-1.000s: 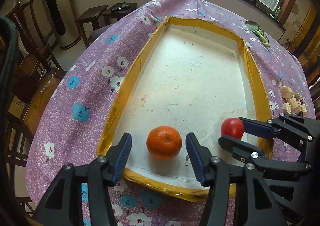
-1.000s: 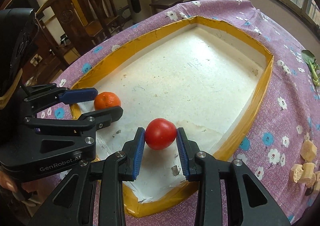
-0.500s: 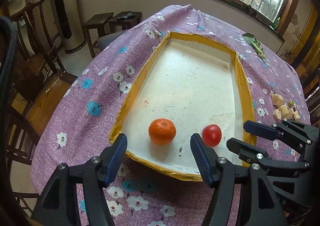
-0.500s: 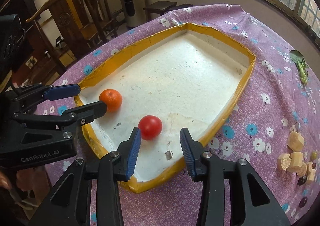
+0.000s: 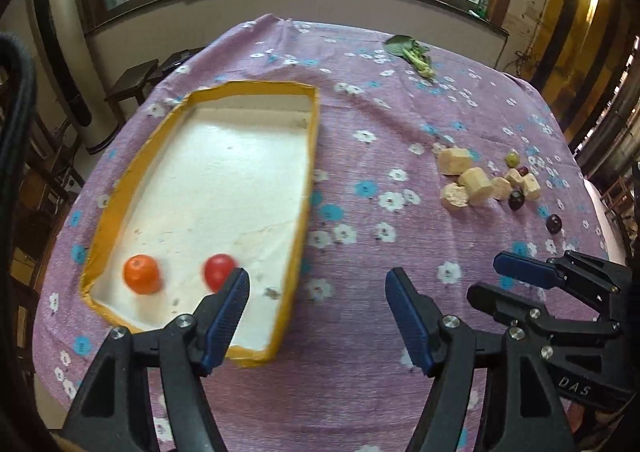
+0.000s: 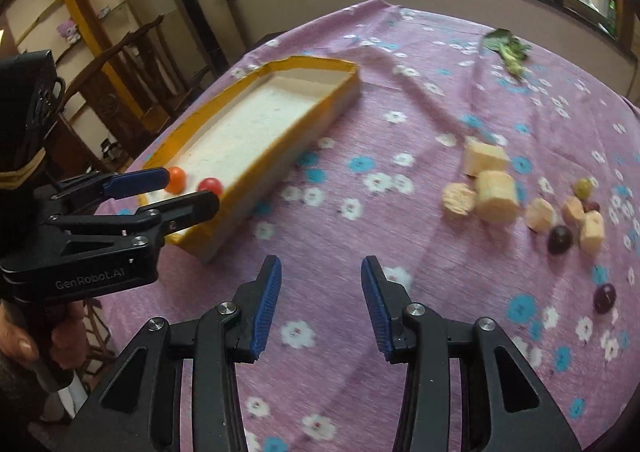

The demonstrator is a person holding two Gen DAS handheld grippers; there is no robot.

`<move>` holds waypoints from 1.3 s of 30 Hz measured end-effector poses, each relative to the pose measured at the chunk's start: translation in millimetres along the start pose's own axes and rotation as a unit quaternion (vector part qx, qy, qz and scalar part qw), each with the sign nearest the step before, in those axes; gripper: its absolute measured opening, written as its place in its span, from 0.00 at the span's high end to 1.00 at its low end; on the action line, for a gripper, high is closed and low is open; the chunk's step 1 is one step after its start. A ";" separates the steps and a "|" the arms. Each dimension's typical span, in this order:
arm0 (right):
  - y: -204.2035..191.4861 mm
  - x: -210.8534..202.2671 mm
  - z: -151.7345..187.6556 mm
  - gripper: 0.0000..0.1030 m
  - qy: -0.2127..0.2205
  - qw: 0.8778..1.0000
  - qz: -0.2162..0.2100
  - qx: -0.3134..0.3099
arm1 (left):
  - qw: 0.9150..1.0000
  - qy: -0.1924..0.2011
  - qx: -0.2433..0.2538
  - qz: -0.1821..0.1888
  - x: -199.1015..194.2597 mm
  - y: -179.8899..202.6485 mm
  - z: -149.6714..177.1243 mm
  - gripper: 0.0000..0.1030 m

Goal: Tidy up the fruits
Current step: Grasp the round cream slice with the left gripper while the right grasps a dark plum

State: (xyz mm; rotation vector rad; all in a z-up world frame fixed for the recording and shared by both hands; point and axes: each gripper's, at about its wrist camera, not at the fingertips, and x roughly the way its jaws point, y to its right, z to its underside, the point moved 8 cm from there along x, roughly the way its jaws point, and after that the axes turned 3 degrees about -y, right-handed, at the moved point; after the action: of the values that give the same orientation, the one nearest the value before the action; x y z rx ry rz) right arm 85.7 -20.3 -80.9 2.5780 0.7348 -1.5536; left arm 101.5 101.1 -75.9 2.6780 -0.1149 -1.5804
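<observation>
Both my tongs released over the purple flowered tablecloth (image 5: 360, 392)

My left gripper (image 5: 318, 316) and right gripper (image 6: 320, 300) gape, holding nothing; the round orange tangerine (image 5: 141, 274) and red tomato (image 5: 218, 267) sit apart inside the yellow-rimmed white foam tray (image 5: 308, 187).

One orange (image 5: 141, 274), one tomato (image 5: 218, 272), one tray (image 5: 308, 187), six beige chunks (image 5: 474, 185), four grapes (image 5: 516, 199), one leafy green (image 5: 412, 51).

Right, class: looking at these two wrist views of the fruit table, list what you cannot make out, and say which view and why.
- Tomato, left wrist view: lower right edge hidden behind the left gripper finger.
- Orange, right wrist view: partly covered by the left gripper's blue pad; motion blur smears it.
- Pale chunks, both views: too blurred to identify.
- Leafy greens: small and far, kind unclear.
- Tray, right wrist view: near corner hidden by the left gripper.
</observation>
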 end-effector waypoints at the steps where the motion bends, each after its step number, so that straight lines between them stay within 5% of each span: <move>1: 19.7 -5.2 4.4 0.60 0.003 1.000 0.010 0.014 | 1.000 -0.004 0.010 0.003 4.7 13.0 -0.2 0.29; 8: 143.7 -43.0 24.2 0.60 0.032 0.992 0.095 0.083 | 0.997 -0.032 0.062 0.018 30.2 83.1 1.5 0.29; 12: 188.0 -45.0 27.8 0.60 0.034 0.988 0.107 0.108 | 0.996 -0.042 0.074 0.014 39.9 99.0 1.9 0.29; 23: 215.2 -30.0 23.9 0.59 0.023 0.986 0.140 0.081 | 0.996 -0.060 0.073 0.004 63.3 106.0 -11.0 0.29; 28: 227.6 -27.0 28.2 0.68 0.013 0.984 0.165 0.066 | 0.995 -0.064 0.077 0.028 75.5 117.1 -24.5 0.29; 35: 242.0 -22.9 36.6 0.71 0.008 0.984 0.152 0.090 | 0.993 -0.052 0.099 0.036 93.3 127.2 -46.7 0.29; 37: 241.8 -23.6 36.7 0.71 0.010 0.984 0.150 0.092 | 0.992 -0.057 0.103 0.043 100.4 128.0 -49.8 0.35; 39: 241.0 -23.4 36.4 0.71 0.010 0.985 0.150 0.088 | 0.991 -0.070 0.102 0.056 108.7 128.1 -51.0 0.51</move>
State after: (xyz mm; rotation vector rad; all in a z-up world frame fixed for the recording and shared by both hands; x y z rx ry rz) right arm 147.1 -252.6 -127.8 2.6727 0.2012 -1.5588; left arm 192.3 -35.8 -138.0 2.6447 -0.4468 -1.8093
